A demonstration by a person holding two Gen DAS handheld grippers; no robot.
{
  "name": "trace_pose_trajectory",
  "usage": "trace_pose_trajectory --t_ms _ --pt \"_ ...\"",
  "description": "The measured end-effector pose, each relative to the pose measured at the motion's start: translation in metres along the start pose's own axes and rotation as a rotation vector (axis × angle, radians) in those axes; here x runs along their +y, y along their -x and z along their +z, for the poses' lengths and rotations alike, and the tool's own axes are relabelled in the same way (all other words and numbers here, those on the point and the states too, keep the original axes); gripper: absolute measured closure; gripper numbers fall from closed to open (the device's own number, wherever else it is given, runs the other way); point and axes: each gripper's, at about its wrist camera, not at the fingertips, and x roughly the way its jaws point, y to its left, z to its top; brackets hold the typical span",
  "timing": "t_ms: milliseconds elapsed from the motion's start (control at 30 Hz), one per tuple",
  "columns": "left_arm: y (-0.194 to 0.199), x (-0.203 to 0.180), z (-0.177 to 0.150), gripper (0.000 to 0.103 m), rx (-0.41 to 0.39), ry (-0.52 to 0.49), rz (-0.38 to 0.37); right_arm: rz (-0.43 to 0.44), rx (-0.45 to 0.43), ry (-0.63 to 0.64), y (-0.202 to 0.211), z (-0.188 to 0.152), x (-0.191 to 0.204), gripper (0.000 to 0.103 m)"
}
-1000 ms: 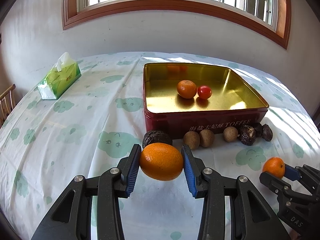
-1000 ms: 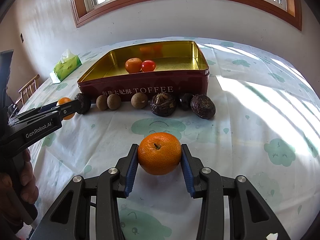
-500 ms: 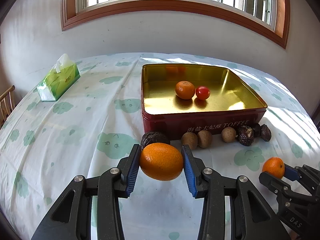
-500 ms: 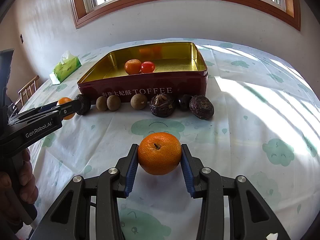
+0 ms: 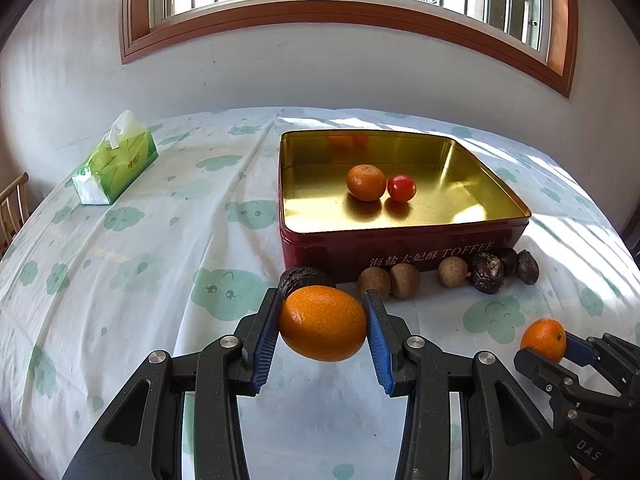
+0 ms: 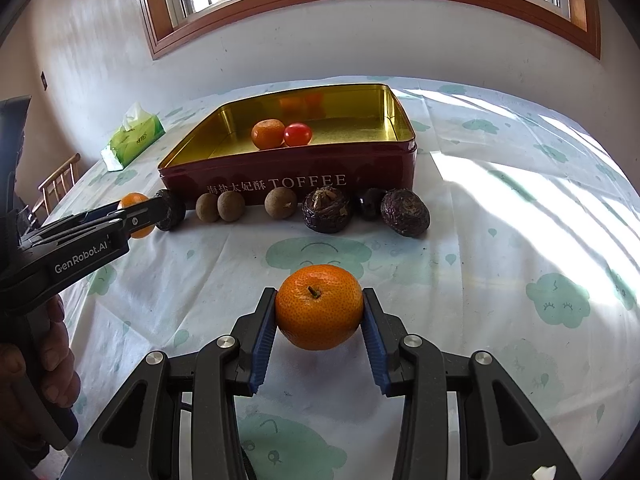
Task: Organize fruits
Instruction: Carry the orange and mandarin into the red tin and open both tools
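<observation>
My left claw (image 5: 323, 330) is clenched on a mandarin (image 5: 322, 328) held above the bench (image 5: 120, 280), just in front of the red toffee tin (image 5: 400, 248). The tin holds a small orange (image 5: 366, 182) touching a cherry tomato (image 5: 401, 187). My right claw (image 6: 319, 314) grips a second mandarin (image 6: 319, 306) nearer the bench edge.

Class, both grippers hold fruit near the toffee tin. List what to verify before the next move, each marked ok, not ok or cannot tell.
1. Left gripper shut on its mandarin: ok.
2. Right gripper shut on its mandarin: ok.
3. Toffee tin open, with free floor beside the mandarin in the tin and cherry tomato: ok.
4. Both held fruits clear of the tablecloth: cannot tell.
5. Longans in front of the tin sorted: not ok.
</observation>
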Motion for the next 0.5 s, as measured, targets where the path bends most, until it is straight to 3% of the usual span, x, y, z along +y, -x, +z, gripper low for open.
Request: trace_pose_trajectory --t_ms 500 --pt "0.010 -0.004 0.012 0.061 -0.025 -0.011 -0.022 0.008 -0.056 0.022 0.018 0.018 0.008 0.065"
